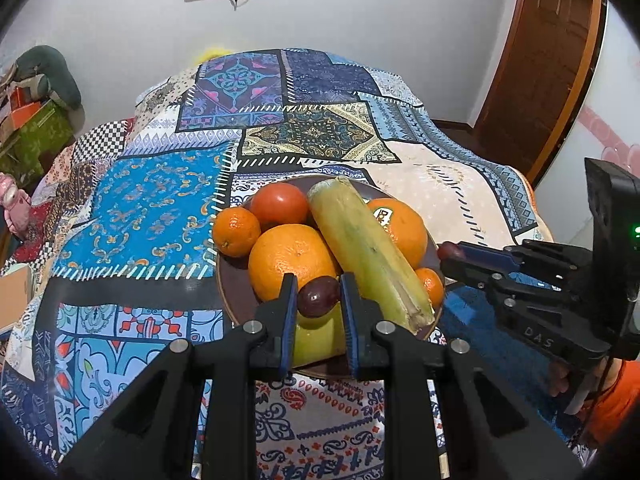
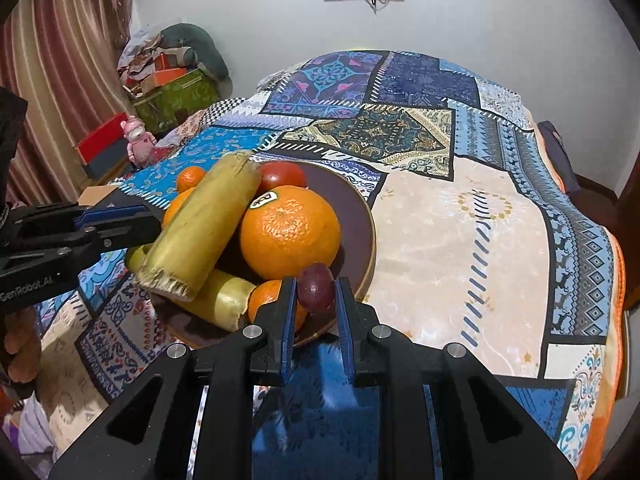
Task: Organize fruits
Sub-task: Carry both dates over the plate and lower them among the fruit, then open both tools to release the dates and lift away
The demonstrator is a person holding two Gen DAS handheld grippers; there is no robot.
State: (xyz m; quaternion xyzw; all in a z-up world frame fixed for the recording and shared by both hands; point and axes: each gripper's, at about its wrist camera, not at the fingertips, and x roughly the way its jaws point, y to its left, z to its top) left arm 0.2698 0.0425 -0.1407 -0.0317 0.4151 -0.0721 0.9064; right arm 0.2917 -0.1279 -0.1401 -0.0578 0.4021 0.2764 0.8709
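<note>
A round dark-brown plate (image 1: 226,280) sits on a table under a patchwork cloth in blues and cream (image 1: 152,208), heaped with fruit: two large oranges, the nearer one (image 1: 290,260) plain, the farther one stickered (image 2: 290,236), small mandarins, a red tomato (image 1: 279,203) and long yellow-green stalk pieces (image 1: 366,248). The left wrist view shows the left gripper (image 1: 319,294) clamped on a small dark-purple round fruit (image 1: 318,297) over the plate's near side; only this view shows a brown wooden door (image 1: 540,60). The right wrist view shows the right gripper (image 2: 315,290) clamped on a second small purple fruit (image 2: 316,286) at the plate's near rim, plus striped curtains (image 2: 52,60) and wide bare cloth on the right.
</note>
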